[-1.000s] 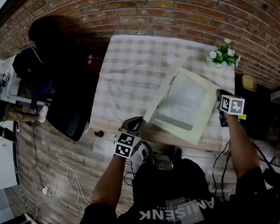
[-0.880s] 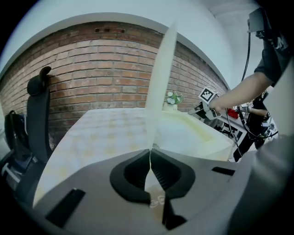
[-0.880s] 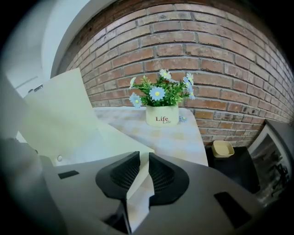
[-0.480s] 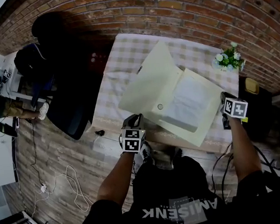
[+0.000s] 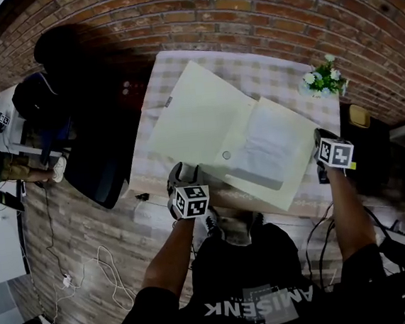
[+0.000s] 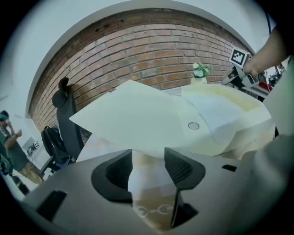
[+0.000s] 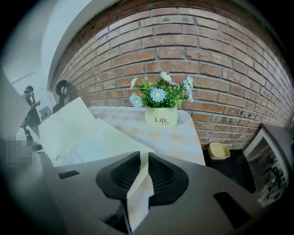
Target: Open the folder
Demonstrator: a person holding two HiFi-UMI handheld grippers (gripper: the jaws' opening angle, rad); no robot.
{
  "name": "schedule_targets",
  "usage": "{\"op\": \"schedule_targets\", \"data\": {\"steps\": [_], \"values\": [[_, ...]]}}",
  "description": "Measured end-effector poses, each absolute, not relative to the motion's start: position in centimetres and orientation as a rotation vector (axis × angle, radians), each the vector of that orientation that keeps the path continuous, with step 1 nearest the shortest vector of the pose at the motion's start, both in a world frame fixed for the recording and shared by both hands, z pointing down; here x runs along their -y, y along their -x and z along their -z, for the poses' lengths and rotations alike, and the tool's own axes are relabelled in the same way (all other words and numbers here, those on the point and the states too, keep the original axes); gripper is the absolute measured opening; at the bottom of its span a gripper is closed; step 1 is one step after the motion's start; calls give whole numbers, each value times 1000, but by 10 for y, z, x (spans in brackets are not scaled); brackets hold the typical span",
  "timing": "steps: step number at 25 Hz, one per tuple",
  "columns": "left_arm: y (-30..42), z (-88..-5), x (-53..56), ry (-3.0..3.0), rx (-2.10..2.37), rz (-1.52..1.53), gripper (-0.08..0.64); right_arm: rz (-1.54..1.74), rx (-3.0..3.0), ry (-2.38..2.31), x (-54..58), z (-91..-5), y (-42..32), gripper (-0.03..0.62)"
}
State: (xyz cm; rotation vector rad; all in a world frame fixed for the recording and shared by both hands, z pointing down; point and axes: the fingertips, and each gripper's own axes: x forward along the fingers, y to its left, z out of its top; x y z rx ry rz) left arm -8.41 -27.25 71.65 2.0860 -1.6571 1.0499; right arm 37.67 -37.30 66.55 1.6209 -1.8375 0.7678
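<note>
The cream folder [image 5: 191, 119] lies open on the checked table [image 5: 179, 67], its cover spread to the left and a clear sleeve of papers [image 5: 272, 147] on its right half. My left gripper [image 5: 182, 172] hovers at the table's near edge just short of the cover [image 6: 138, 114]. Its jaws are opening, with nothing between the pads and only tablecloth in the gap. A round snap [image 6: 193, 125] shows on the folder. My right gripper [image 5: 317, 139] is at the folder's right edge. Its jaws are closing, pinching a corner of the folder [image 7: 87, 133] between the pads [image 7: 158, 172].
A white pot of flowers [image 5: 323, 80] stands at the table's far right corner. A black office chair [image 5: 75, 99] is left of the table and a small yellow dish [image 5: 359, 119] sits to its right. A brick wall backs the table. A person [image 5: 3, 166] stands far left.
The folder's cover swung from half raised to lying flat on the left. My left gripper let go of it and dropped back toward the table's near edge. The right gripper stayed put.
</note>
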Motion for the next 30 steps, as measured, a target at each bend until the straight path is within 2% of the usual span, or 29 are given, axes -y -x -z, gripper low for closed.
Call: {"op": "schedule_targets", "data": {"steps": [14, 16, 17, 18, 22, 25, 28, 30], "values": [[85, -713, 273, -2128, 1813, -1237, 243, -789, 1838, -1645, 373, -665, -378, 84], [88, -712, 274, -2126, 1830, -1256, 259, -789, 1838, -1646, 373, -665, -378, 84], [90, -711, 275, -2120, 1845, -1270, 286, -791, 1839, -1647, 373, -666, -379, 84], [92, -711, 277, -2114, 1856, -1285, 346, -793, 1839, -1648, 373, -666, -379, 84], [92, -714, 282, -2165, 1805, -1411, 359, -787, 1841, -1645, 372, -666, -379, 84], [83, -712, 284, -2263, 1692, -1494, 353, -789, 1845, -1647, 372, -667, -379, 84], [69, -713, 281, -2385, 1492, -1503, 206, -793, 1849, -1657, 373, -666, -379, 84], [68, -723, 279, -2427, 1395, -1504, 196, -797, 1848, -1662, 372, -666, -379, 84]]}}
